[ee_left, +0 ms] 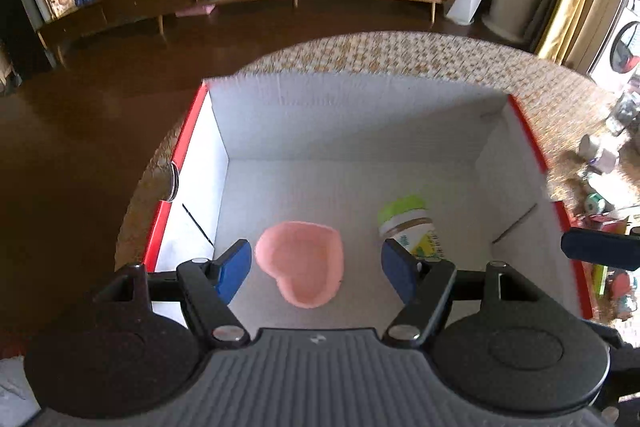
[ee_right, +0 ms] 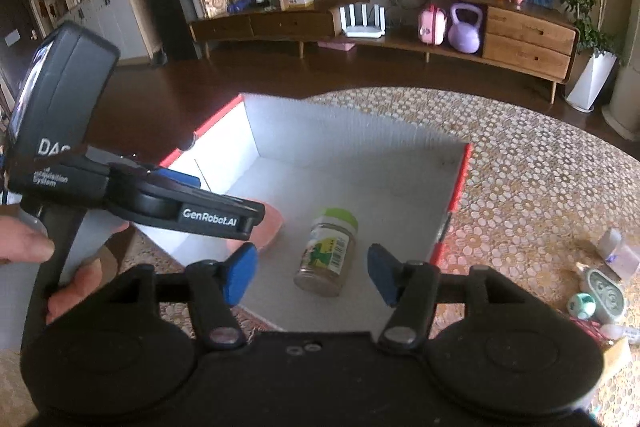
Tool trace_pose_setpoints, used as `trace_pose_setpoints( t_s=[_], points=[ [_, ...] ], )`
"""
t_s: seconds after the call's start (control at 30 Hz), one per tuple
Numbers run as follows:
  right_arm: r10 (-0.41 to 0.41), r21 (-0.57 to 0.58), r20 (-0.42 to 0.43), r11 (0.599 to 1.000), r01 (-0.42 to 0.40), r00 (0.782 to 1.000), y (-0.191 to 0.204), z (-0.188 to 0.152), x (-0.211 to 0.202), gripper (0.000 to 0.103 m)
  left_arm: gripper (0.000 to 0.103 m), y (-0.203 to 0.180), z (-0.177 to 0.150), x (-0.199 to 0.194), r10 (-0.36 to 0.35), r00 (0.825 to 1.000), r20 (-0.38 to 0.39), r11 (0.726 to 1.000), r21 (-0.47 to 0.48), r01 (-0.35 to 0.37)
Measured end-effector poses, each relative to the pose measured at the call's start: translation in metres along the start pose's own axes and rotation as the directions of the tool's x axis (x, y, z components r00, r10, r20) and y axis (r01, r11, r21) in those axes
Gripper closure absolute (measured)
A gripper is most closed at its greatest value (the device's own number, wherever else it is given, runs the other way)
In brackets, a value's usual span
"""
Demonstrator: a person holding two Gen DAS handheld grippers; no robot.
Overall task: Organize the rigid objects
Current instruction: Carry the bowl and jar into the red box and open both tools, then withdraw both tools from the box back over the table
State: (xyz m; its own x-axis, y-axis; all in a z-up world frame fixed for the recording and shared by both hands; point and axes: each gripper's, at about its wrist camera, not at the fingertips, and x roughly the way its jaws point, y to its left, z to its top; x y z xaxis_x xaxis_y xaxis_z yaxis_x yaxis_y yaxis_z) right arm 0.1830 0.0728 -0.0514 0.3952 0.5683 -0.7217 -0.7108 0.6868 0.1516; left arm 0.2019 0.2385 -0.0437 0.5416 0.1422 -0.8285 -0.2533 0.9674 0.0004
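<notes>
Both tools hover over the white box (ee_left: 352, 115), jaws apart and empty: the left gripper (ee_left: 316, 269) above the pink heart-shaped dish (ee_left: 300, 261), the right gripper (ee_right: 312, 273) above the green-lidded jar (ee_right: 328, 251) lying on its side. Each should lift clear of the walls before seeking loose items (ee_right: 600, 291) on the patterned tabletop (ee_right: 520, 187); a wooden sideboard (ee_right: 400, 27) lines the room.

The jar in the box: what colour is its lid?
Light green lid on the jar; clearest in the right wrist view.
</notes>
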Motion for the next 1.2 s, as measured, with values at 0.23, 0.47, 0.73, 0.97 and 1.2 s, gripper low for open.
trace_pose_setpoints(
  t_s=[0.23,0.47,0.73,0.97,1.2],
  points=[
    [0.019,0.035,0.042,0.999,-0.02,0.999,-0.008,-0.008,-0.032,0.038,0.032,-0.022,-0.006,-0.031,-0.019,0.999,0.051,1.0,0.006,0.019],
    [0.025,0.059,0.081,0.998,-0.03,0.996,-0.017,-0.022,-0.059,0.035,0.032,-0.038,-0.016,-0.054,-0.056,0.995,0.081,0.998,0.011,0.055],
    [0.032,0.096,0.114,0.994,-0.043,0.993,-0.029,-0.045,-0.088,0.017,0.032,-0.063,-0.036,-0.082,-0.066,0.988,0.139,0.997,0.05,0.06],
    [0.015,0.156,0.136,0.987,-0.037,0.991,-0.058,-0.074,-0.111,0.006,0.022,-0.095,-0.057,-0.09,-0.103,0.981,0.164,0.992,0.089,0.089],
    [-0.064,0.181,0.134,0.983,0.039,0.989,-0.09,-0.114,-0.128,0.005,0.019,-0.136,-0.072,-0.089,-0.175,0.969,0.172,0.978,0.143,0.151]
  ],
)
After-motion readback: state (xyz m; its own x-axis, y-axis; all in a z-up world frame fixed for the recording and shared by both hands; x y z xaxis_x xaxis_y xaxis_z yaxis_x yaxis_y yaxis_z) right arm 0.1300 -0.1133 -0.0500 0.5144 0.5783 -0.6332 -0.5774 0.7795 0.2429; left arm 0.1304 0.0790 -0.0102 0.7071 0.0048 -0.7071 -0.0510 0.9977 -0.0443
